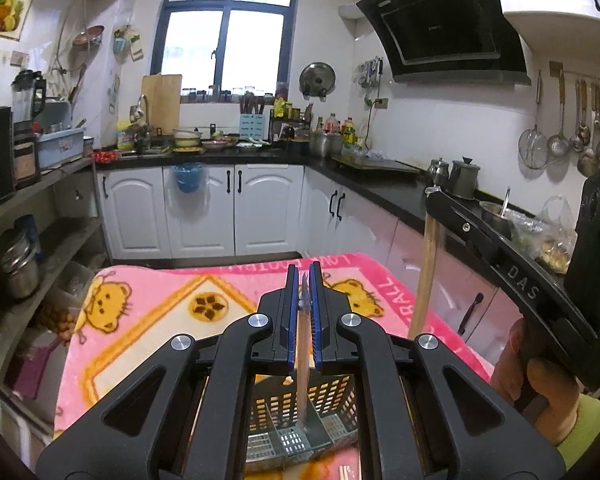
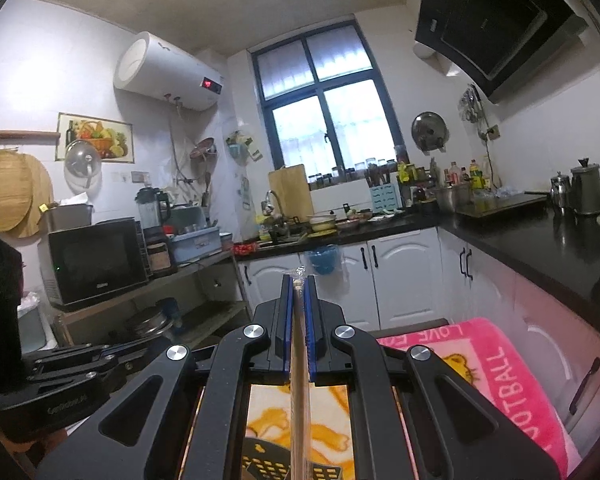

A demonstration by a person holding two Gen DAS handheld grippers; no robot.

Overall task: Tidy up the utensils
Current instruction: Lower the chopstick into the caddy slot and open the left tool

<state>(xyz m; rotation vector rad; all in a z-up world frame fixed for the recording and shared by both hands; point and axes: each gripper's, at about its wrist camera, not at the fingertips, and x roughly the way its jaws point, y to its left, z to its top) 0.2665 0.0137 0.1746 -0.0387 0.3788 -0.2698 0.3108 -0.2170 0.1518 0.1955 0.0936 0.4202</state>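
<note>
Gripping slim wooden chopsticks (image 1: 303,364), left gripper (image 1: 303,280), perforated plastic basket (image 1: 332,396), fuzzy blanket (image 1: 148,320)

A: What are the utensils here?

B: Two pairs of wooden chopsticks in clear plastic wrap. The left pair (image 1: 302,364) stands upright, its lower end down inside a utensil basket (image 1: 332,396), its upper part pinched between blue pads.

A: And the basket?

B: It is dark plastic with a grid of small holes and inner dividers, and it sits on a pink cartoon-bear blanket (image 1: 148,320).

A: The second pair?

B: The right pair (image 2: 299,360) also hangs upright, above the basket's perforated rim (image 2: 268,466), with its crinkled wrapper tip poking out on top.
</note>
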